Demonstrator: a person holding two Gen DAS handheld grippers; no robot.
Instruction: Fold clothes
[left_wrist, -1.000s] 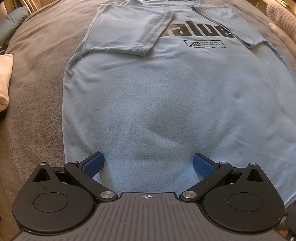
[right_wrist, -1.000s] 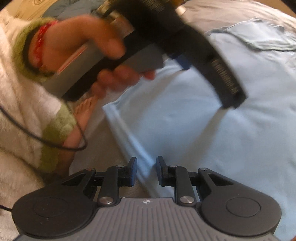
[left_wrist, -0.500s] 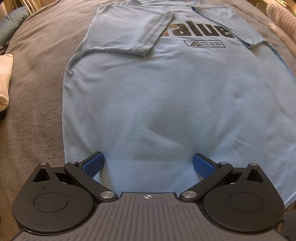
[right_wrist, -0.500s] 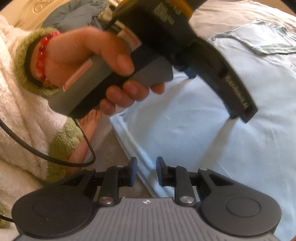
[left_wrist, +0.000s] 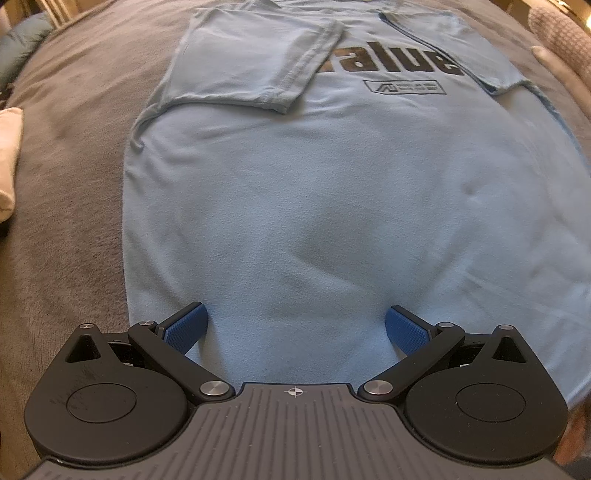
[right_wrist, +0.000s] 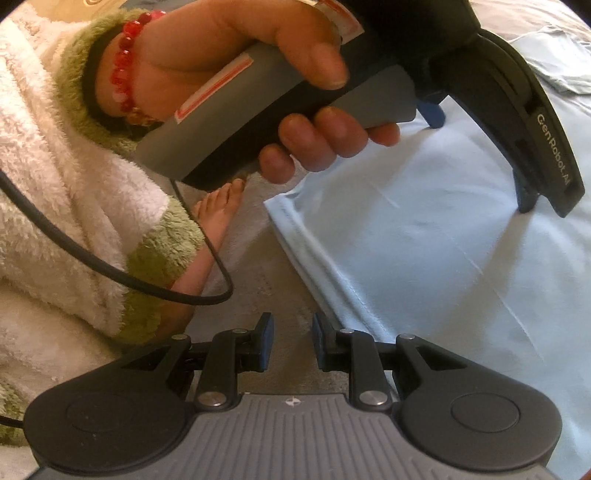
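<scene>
We're hovering the left gripper (left_wrist: 295, 326), spread wide, over the shirt's (left_wrist: 314, 206) near hem (right_wrist: 317, 273); right gripper (right_wrist: 293, 341), narrowly apart, w/ nothing pinched, needs lining up on it.

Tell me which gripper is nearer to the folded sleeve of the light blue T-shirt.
Left. The left gripper hangs over the hem, facing the folded sleeve across the shirt body. The right gripper is beside the hem corner, off the cloth.
</scene>
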